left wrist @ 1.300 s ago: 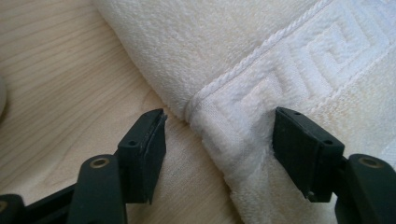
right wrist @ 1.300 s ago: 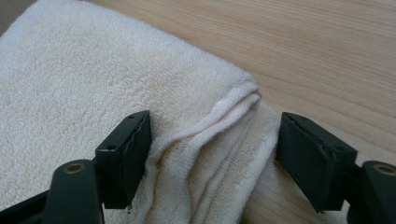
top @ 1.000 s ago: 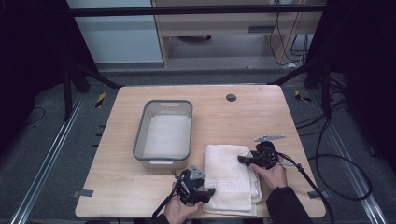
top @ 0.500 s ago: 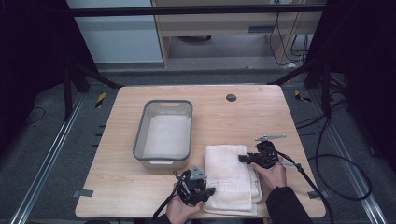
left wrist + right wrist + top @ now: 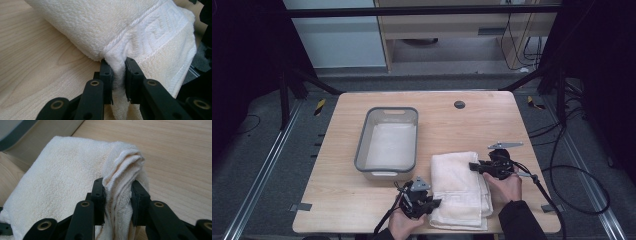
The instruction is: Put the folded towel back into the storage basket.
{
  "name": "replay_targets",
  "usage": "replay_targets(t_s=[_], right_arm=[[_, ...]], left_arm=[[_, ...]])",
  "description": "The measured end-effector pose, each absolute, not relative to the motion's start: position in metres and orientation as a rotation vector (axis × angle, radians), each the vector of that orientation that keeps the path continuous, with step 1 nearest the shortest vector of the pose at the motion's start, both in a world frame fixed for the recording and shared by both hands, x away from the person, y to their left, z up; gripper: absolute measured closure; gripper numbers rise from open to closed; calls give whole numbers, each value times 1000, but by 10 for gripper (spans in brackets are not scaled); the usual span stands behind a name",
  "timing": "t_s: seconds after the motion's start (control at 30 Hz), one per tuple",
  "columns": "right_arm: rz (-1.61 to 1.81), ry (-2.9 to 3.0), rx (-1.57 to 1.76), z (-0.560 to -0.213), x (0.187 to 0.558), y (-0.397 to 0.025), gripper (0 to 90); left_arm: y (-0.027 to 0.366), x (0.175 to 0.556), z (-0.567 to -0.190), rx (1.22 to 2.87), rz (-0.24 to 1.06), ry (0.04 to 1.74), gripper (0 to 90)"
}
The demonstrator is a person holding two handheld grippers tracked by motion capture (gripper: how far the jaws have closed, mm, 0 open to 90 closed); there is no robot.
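No readable text, label, brand or number is showing anywhere. The nearest thing is a raised woven band of angular, key-like shapes running across the cream terry-cloth towel (image 5: 160, 47) toward the upper right of the left gripper view; whether those shapes are forming letters cannot be told.

Lighting: even, overhead; light wooden table (image 5: 462, 130) bright, surroundings near-black. Shadows soft. Close views: foreground black tongs slightly blurred.
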State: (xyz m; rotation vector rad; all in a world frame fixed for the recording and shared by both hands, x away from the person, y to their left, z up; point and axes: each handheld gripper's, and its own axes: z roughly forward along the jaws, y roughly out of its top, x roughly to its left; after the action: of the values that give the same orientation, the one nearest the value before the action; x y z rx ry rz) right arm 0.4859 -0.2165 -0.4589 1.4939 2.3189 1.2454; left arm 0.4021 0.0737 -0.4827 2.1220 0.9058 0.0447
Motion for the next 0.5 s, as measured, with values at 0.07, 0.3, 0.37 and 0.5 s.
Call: replay_targets(t_s=[0.07, 0.3, 0.37, 0.5], right_arm=[[1254, 2309, 1480, -455, 484, -216, 692], [1285, 2282, 1445, -441, 478, -216, 694], [1288, 2274, 1439, -437, 477, -216, 694], [1301, 2250, 1409, -427, 473, -216, 694]], left_arm=[[75, 401, -480, 2111, 46, 902, 778], [79, 400, -472, 2083, 56, 888, 779], [80, 400, -469, 2074, 62, 886, 780], [82, 399, -462, 2056, 74, 875, 781]])
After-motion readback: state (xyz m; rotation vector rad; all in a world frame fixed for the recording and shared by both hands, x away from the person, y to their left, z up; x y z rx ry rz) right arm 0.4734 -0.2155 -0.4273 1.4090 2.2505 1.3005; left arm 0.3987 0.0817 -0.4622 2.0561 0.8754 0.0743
